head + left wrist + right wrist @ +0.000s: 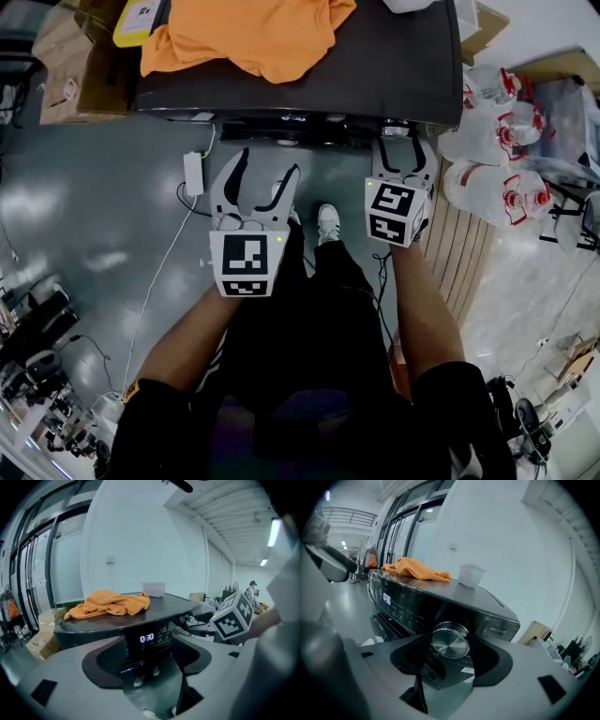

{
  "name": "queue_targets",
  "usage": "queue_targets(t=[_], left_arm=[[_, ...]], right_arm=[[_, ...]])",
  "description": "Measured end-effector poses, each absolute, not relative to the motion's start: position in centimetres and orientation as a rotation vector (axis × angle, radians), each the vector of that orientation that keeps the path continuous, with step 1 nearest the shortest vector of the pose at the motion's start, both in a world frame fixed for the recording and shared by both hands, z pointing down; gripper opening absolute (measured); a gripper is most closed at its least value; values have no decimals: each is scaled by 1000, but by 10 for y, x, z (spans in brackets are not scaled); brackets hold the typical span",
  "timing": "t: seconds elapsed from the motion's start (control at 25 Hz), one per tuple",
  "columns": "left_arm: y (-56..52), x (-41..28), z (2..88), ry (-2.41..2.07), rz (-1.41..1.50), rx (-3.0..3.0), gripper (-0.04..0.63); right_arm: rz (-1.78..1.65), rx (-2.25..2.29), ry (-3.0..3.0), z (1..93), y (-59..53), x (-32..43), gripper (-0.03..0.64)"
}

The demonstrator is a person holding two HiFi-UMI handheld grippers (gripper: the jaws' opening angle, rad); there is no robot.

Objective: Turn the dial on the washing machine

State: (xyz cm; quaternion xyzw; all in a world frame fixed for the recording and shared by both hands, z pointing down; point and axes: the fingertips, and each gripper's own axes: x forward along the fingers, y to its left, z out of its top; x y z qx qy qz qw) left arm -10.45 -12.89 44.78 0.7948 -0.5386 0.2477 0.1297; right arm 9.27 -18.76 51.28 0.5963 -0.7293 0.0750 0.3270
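Glossy grey floor (94, 216) underfoot, dark washing machine (375, 56) ahead, orange cloth (253, 33) on top. Right gripper (405, 150) is up at the front panel, jaws spread either side of the silver dial (450, 640), not pinching it. Left gripper (269, 164) hangs short of the display, jaws wide apart, nothing between.

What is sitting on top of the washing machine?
On the washing machine: a crumpled orange cloth and, farther back, a clear plastic container. Anything under the cloth is covered.
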Motion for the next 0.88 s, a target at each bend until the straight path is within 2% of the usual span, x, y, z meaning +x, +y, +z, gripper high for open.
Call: queue_targets(t=[0.44,0.56,0.88], left_arm=[[-136,-94,452,-1545,715,2312,301],[-137,-90,454,-1532,716,2318,301],[-138,-82,454,-1517,718,2333,301]], right_arm=[[730,1674,-2179,516,-188,103,279],[647,1657,-2151,517,-188,103,281],[107,1525,-1909,508,-182,87,285]])
